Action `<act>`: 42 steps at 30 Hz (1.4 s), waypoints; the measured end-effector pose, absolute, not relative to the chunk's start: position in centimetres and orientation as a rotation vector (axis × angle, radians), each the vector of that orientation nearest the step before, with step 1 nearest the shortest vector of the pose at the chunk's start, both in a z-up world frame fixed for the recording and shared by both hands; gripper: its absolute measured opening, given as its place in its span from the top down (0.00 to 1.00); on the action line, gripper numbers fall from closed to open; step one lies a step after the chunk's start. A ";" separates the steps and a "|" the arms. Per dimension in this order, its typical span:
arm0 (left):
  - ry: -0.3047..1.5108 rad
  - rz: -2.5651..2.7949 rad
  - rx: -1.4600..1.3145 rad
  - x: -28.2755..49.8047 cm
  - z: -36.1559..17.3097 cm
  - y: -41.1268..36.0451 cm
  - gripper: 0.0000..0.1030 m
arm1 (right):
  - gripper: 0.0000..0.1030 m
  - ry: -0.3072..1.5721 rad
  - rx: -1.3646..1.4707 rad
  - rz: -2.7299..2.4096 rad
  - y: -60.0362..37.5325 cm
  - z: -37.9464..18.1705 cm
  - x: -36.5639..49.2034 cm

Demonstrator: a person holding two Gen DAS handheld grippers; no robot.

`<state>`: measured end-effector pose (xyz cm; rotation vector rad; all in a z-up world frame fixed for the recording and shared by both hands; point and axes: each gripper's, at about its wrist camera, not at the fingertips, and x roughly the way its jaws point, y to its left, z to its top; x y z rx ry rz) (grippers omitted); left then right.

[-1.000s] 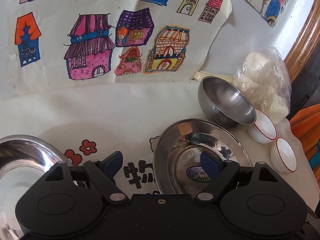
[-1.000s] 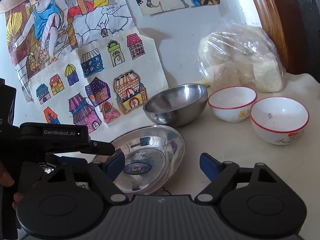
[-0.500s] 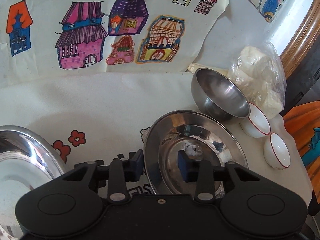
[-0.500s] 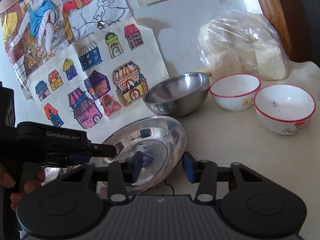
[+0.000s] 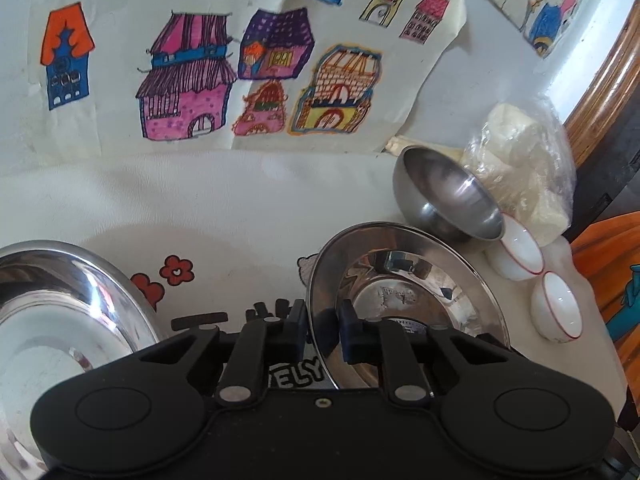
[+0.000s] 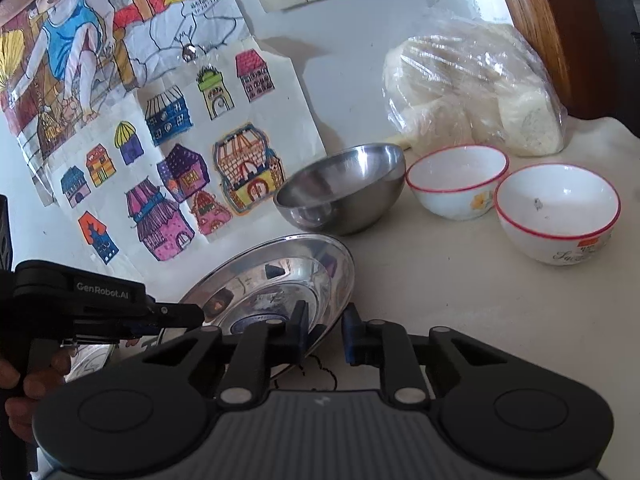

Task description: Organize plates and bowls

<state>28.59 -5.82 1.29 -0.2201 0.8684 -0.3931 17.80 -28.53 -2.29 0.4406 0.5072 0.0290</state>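
Left wrist cam: sits right behind its fingers (image 5: pixel 298 330), looking steeply down and forward at the tabletop (image 5: pixel 248 204), close in. Right wrist cam: same mount, shallower tilt, facing the wall drawings (image 6: pixel 176 168). Both share the steel plate (image 5: pixel 404 276) (image 6: pixel 280 276) at the fingers, steel bowl (image 5: pixel 448 196) (image 6: pixel 344 188) beyond.
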 end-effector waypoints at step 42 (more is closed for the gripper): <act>0.632 -0.203 -0.345 20.0 4.8 10.6 0.83 | 0.80 0.375 0.206 0.254 -15.1 4.0 15.3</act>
